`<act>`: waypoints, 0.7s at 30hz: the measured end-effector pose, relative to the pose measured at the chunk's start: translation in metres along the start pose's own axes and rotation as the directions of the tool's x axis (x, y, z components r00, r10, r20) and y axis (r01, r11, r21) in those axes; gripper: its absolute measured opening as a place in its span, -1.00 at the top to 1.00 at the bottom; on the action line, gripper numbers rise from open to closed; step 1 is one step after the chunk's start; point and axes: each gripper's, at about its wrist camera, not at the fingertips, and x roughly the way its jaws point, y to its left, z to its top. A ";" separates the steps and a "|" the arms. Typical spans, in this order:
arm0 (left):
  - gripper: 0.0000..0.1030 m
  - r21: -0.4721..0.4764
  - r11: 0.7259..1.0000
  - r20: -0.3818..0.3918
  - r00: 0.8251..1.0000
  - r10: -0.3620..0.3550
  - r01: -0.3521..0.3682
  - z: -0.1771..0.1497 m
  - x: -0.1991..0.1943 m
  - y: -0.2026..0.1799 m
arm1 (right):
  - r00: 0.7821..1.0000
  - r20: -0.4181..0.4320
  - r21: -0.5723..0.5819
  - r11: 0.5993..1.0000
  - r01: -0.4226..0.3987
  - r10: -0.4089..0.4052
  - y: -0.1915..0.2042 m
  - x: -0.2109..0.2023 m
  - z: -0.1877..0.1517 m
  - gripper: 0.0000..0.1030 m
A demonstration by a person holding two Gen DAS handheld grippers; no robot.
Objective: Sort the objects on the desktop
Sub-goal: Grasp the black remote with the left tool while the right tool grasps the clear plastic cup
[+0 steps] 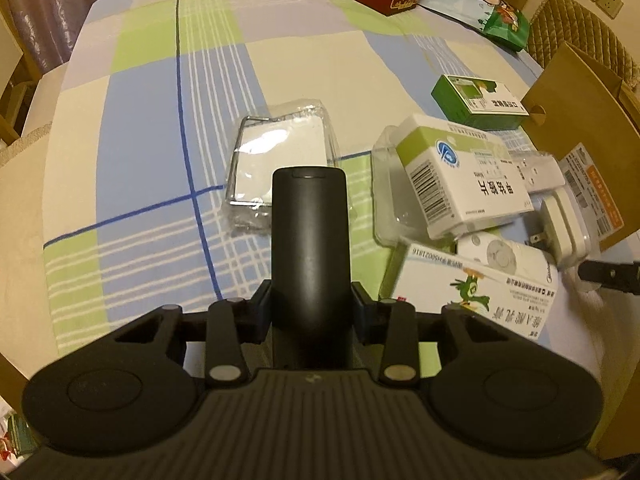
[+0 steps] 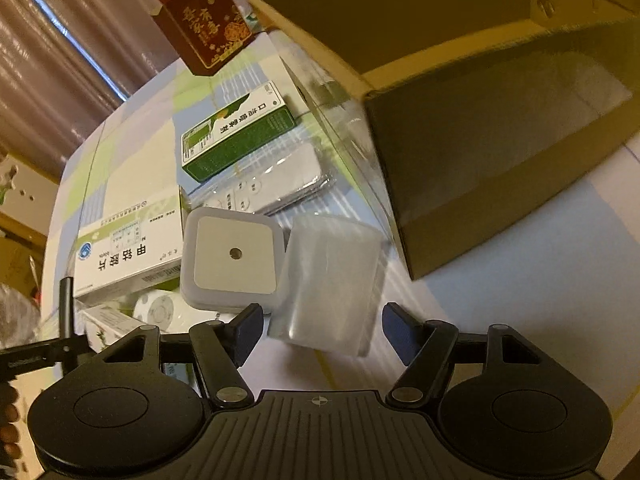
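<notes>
My left gripper (image 1: 311, 312) is shut on a black remote control (image 1: 310, 240) that sticks forward above the checked tablecloth (image 1: 152, 128). My right gripper (image 2: 322, 332) is open, its jaws on either side of a clear plastic packet (image 2: 332, 280). A white square night-light plug (image 2: 234, 258) stands just left of the packet, and it shows in the left wrist view (image 1: 560, 228) too. Near it lie a white-green medicine box (image 2: 128, 248), a green box (image 2: 236, 132), a white remote in a bag (image 2: 272, 184) and a round white remote (image 2: 154, 308).
A brown cardboard box (image 2: 480, 120) stands open at the right of the pile. A red carton (image 2: 204, 20) and a cartoon bag (image 1: 480, 8) stand at the far side. A clear phone case (image 1: 280, 156) lies ahead of the black remote. A parrot-print box (image 1: 476, 296) lies near.
</notes>
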 end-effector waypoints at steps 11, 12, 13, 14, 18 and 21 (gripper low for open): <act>0.34 0.006 1.000 -0.053 0.999 -0.011 0.011 -0.015 -0.010 -0.003 | 0.982 -0.142 -0.299 0.951 0.078 -0.125 0.005 -0.021 -0.024 -0.31; 0.34 0.013 1.000 -0.055 0.998 0.000 0.001 -0.016 -0.010 -0.005 | 0.982 -0.129 -0.297 0.950 0.093 -0.136 0.005 -0.022 -0.026 -0.59; 0.34 0.021 1.000 -0.057 0.998 0.010 -0.009 -0.017 -0.010 -0.007 | 0.985 -0.115 -0.285 0.954 0.091 -0.128 0.006 -0.023 -0.026 -0.60; 0.35 0.028 0.999 -0.058 0.998 0.020 -0.019 -0.018 -0.010 -0.009 | 0.987 -0.103 -0.275 0.957 0.088 -0.120 0.006 -0.023 -0.026 -0.60; 0.27 0.067 0.996 -0.066 0.996 0.061 -0.057 -0.015 -0.007 -0.016 | 0.986 -0.085 -0.290 0.950 0.111 -0.141 0.016 -0.011 -0.029 -0.38; 0.20 0.132 0.987 -0.073 0.992 0.104 -0.094 -0.013 -0.004 -0.027 | 0.981 -0.045 -0.375 0.914 0.157 -0.187 0.023 -0.010 -0.037 0.02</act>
